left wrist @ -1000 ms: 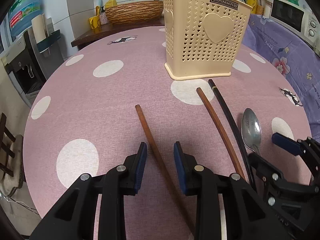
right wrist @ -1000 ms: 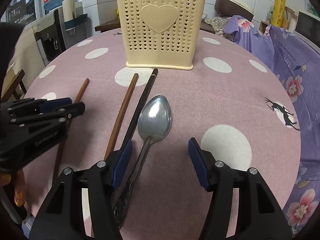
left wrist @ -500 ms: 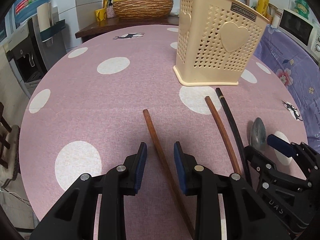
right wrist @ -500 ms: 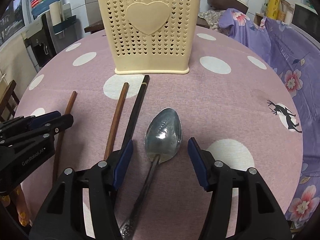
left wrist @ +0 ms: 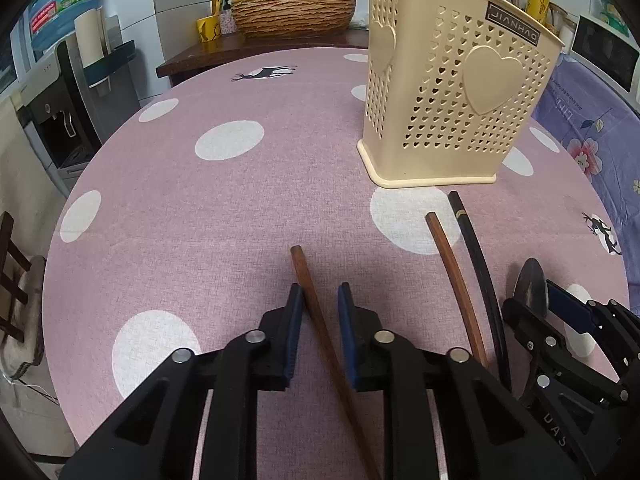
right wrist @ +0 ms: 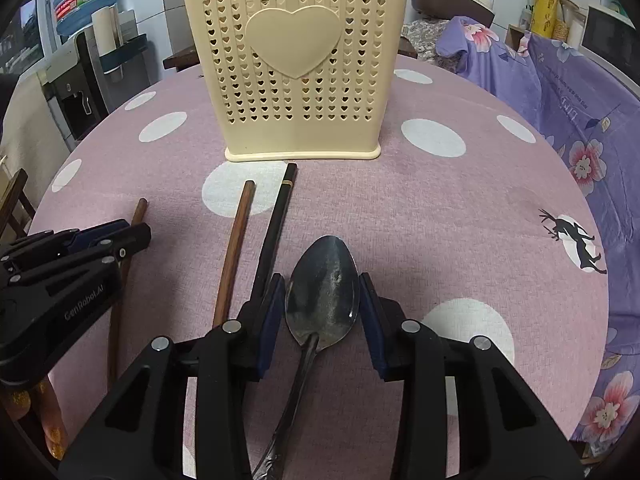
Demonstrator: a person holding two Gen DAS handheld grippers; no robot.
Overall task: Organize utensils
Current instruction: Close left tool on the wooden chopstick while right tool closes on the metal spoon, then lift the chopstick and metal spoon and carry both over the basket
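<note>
A cream perforated utensil basket (left wrist: 452,92) (right wrist: 298,76) stands on the pink dotted table, with utensils in it. My left gripper (left wrist: 319,312) straddles a brown chopstick (left wrist: 310,292); its jaws stand slightly apart, the left pad touching the stick. My right gripper (right wrist: 322,308) straddles the bowl of a metal spoon (right wrist: 322,296), jaws close beside it with small gaps. A second brown chopstick (right wrist: 236,248) and a black chopstick (right wrist: 276,224) lie between the grippers.
A wicker basket (left wrist: 294,14) and bottles sit on a wooden counter behind the table. A purple floral cloth (right wrist: 568,100) covers furniture at the right. A water dispenser (left wrist: 60,92) stands at the left. The table edge curves near on the left.
Both grippers have moved forward and lower. The right jaws have narrowed around the spoon bowl. The left jaws now reach closer to the chopstick's far tip.
</note>
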